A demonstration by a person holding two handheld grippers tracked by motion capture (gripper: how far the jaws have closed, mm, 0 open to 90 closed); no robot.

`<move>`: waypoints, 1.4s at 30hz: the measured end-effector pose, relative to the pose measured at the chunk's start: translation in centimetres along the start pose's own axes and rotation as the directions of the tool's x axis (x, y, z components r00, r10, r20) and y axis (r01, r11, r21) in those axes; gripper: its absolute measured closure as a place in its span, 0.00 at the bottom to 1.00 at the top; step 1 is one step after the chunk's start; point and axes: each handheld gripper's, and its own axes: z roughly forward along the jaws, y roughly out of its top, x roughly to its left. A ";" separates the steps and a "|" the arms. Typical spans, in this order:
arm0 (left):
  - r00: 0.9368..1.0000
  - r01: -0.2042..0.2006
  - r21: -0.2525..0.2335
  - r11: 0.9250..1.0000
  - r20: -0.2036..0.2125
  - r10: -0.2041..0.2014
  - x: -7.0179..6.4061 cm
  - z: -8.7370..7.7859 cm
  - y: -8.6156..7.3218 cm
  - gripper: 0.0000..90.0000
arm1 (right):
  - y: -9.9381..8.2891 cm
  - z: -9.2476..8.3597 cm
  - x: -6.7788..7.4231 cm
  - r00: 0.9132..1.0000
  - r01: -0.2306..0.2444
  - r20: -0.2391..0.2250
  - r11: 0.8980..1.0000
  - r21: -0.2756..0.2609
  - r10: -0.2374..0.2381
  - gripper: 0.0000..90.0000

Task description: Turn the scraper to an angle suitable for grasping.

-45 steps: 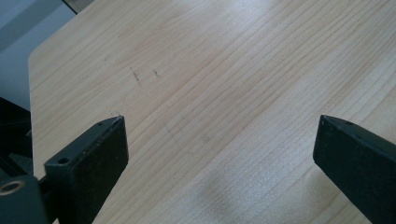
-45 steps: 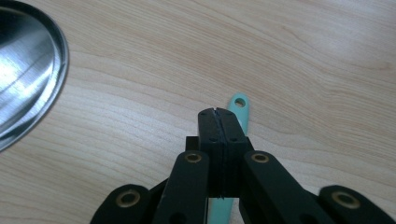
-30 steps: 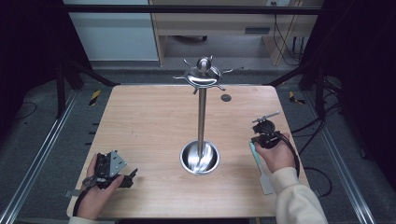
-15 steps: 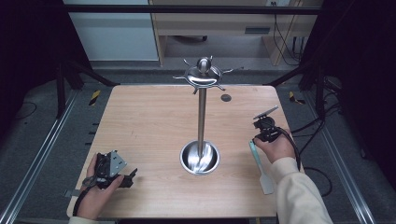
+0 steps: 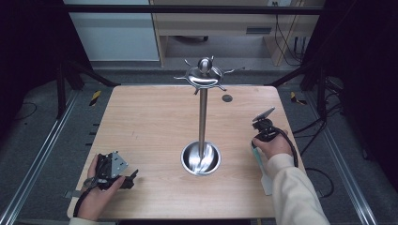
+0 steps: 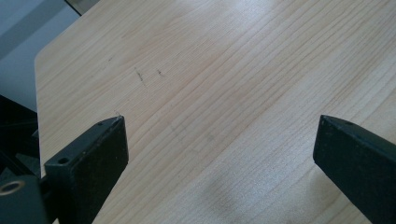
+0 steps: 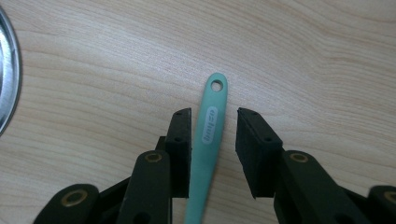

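A teal utensil handle (image 7: 210,135) with a hole at its end lies flat on the wooden table (image 5: 150,126). In the high view the utensil (image 5: 254,151) lies near the right edge, with its pale blade toward the front. My right gripper (image 7: 214,116) points down over it, and its jaws have just been opening. The handle lies between them with a gap on one side, so it is not pinched. In the high view a hand holds this right gripper (image 5: 264,127). My left gripper (image 5: 130,178) rests at the front left, and in its own view the left gripper (image 6: 219,140) is open wide over bare wood.
A tall metal stand (image 5: 202,117) with hooked arms at its top rises from a round dish base (image 5: 201,158) at the table's middle; the base's rim (image 7: 7,79) shows beside the right gripper. A small dark disc (image 5: 227,98) lies behind it. Metal rails flank the table.
The right hand and its gripper have shifted slightly up and left in the high view, lower over the teal handle. The left hand has kept still.
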 end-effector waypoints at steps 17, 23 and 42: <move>1.000 -0.004 0.002 1.000 0.003 0.004 0.0 0.0 0.0 0.03 | 0.0 1.4 -0.1 1.000 -0.028 0.003 0.999 0.016 0.027 0.74; 1.000 -0.006 0.004 1.000 0.005 0.006 0.0 0.0 0.0 0.03 | 0.2 1.5 0.1 1.000 -0.029 0.005 1.000 0.010 0.029 0.75; 1.000 -0.008 0.005 1.000 0.006 0.008 -0.1 0.1 0.0 0.03 | -0.4 2.4 0.0 0.999 -0.054 -0.002 0.999 0.003 0.054 0.75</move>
